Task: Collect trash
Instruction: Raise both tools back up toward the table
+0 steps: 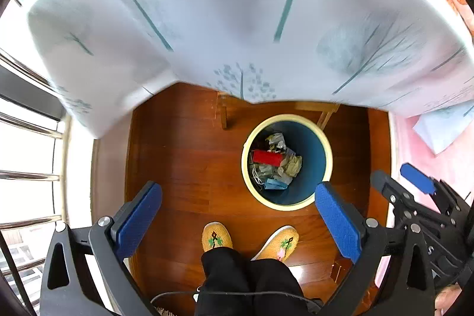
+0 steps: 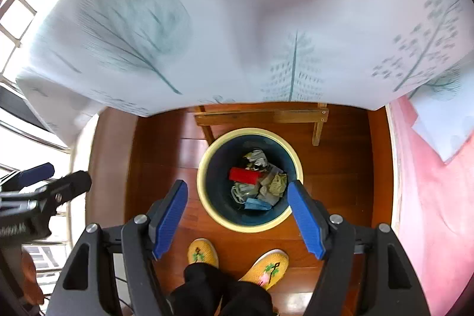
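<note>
A white tablecloth printed with grey-green trees (image 1: 237,19) filled the upper half of both views, blurred and hanging over a table whose light wooden frame (image 2: 260,116) showed beneath its hem. Below lay a reddish-brown polished plank floor (image 1: 183,156), with a pink cover (image 2: 429,182) at the right edge.

On the floor, just in front of the table frame, stood the round blue waste bin with a cream rim (image 1: 286,162). The collected trash lay at its bottom: a red rectangular packet (image 1: 267,158), crumpled grey and olive paper wads (image 2: 274,184) and what looked like a pale blue face mask (image 2: 257,204), though the pile was too small to sort with confidence.

A person's two yellow woven slippers with embroidered flowers (image 1: 248,240) stood near the bin, under black trouser legs (image 1: 248,280).

The left gripper (image 1: 238,219) hung high over the floor, its blue-padded fingers (image 1: 139,221) spread wide and holding nothing. The right gripper (image 2: 238,218) hung above the bin's near rim, its jaws wide apart too, nothing between them and touching nothing.
</note>
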Demonstrator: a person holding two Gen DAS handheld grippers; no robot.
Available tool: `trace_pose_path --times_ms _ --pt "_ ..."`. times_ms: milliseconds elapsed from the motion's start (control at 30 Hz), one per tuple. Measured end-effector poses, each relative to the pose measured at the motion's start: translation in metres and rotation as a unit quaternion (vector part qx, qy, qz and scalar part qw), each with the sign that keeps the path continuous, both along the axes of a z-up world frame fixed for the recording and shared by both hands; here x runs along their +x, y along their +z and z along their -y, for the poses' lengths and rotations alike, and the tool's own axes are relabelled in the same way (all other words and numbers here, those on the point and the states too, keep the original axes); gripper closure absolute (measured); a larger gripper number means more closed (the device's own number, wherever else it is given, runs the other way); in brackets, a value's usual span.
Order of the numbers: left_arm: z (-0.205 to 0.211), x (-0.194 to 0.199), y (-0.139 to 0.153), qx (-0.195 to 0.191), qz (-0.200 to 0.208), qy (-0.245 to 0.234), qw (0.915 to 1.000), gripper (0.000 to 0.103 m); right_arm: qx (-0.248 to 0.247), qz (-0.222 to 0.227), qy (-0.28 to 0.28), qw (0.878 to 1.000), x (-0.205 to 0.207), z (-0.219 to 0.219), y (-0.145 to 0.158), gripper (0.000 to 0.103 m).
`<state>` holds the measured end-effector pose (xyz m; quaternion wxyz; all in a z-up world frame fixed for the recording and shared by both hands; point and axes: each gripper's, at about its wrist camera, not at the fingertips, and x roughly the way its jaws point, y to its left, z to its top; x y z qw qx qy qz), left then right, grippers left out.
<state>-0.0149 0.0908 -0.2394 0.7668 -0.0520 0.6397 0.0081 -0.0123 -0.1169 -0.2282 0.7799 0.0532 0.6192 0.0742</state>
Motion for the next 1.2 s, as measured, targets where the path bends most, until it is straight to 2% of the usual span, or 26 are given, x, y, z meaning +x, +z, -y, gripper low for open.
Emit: trace_pose_path --times_ms 433,600,833,1067,1200 --pt "0.007 -0.008 0.145 0.010 0.078 -0.009 0.9969 0.001 0.021 0.050 0.048 0.997 -0.011 0.007 0.136 0.033" --pt "0.016 -0.007 0.192 0.011 0.112 -0.013 0.9936 0.001 -0.001 0.105 0.058 0.993 -0.005 0.013 0.186 0.033" --pt "0.038 0.007 0.246 0.021 0.163 -0.030 0.9860 0.001 -0.031 0.168 0.057 0.984 0.014 0.029 0.237 0.033" --pt "0.046 0.023 0.295 0.023 0.210 -0.023 0.9772 0.001 -0.047 0.221 0.048 0.973 0.032 0.041 0.277 0.033" --pt "0.043 0.034 0.315 0.021 0.226 -0.014 0.9737 0.001 -0.039 0.229 0.044 0.972 0.054 0.044 0.290 0.033"
